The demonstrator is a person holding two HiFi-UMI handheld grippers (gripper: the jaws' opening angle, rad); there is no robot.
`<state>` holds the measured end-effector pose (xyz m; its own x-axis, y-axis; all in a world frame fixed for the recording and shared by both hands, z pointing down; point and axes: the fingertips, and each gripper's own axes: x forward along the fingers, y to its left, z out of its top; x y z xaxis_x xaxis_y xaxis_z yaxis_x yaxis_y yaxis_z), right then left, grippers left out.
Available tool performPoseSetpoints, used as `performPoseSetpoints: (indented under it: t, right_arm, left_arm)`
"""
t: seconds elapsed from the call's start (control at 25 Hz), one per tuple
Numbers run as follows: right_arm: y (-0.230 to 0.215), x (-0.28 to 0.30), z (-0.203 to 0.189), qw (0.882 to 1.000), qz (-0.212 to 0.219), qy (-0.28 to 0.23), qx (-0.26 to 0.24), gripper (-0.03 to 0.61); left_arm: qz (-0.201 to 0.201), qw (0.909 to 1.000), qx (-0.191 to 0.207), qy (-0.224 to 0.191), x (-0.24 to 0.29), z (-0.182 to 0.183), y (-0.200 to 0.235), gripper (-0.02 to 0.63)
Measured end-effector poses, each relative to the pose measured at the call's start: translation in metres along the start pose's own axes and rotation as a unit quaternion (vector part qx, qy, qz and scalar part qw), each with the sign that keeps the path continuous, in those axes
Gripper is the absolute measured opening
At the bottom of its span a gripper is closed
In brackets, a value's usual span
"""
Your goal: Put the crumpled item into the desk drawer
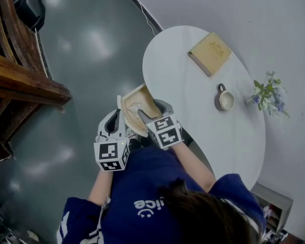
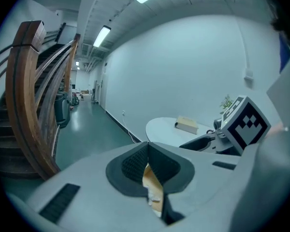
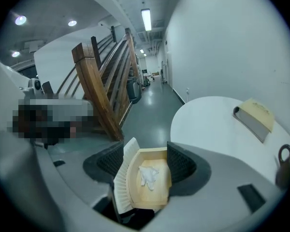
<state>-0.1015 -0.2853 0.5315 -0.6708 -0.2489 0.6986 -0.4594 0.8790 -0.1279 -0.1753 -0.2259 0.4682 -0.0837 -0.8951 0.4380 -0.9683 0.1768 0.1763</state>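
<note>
The desk's wooden drawer (image 1: 145, 99) stands pulled out from the round white desk (image 1: 183, 80). A white crumpled item (image 3: 147, 175) lies on the drawer's floor; the head view shows it only as a pale patch (image 1: 134, 107). My left gripper (image 1: 120, 111) is shut on the drawer's white front panel (image 3: 122, 180), and a strip of tan wood shows between its pads (image 2: 130, 164). My right gripper (image 3: 146, 161) hangs open over the drawer, one jaw on each side of it, with nothing held. In the head view the right gripper (image 1: 153, 111) hovers above the drawer's near end.
On the desk lie a tan book (image 1: 209, 53), a mug (image 1: 224, 98) and a small bunch of flowers (image 1: 267, 92) near the far edge. A dark wooden staircase (image 1: 18, 78) stands to the left across grey floor. A person's body fills the bottom of the head view.
</note>
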Motion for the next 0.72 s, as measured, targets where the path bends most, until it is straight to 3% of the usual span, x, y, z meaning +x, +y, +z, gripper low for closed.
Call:
performPoseSetpoints:
  t: [0.24,0.72]
  right_arm:
    - [-0.011,-0.030,0.021,0.997,-0.030,-0.066,0.013,0.288]
    - [-0.028,-0.079,0.052,0.987,-0.069,-0.144,0.023,0.267]
  left_arm:
    - [-0.014,0.9998,0.012,-0.011,0.006,0.012,-0.010,0.005]
    - [-0.045,0.9974,0.036,-0.045,0.013,0.038,-0.031,0.005]
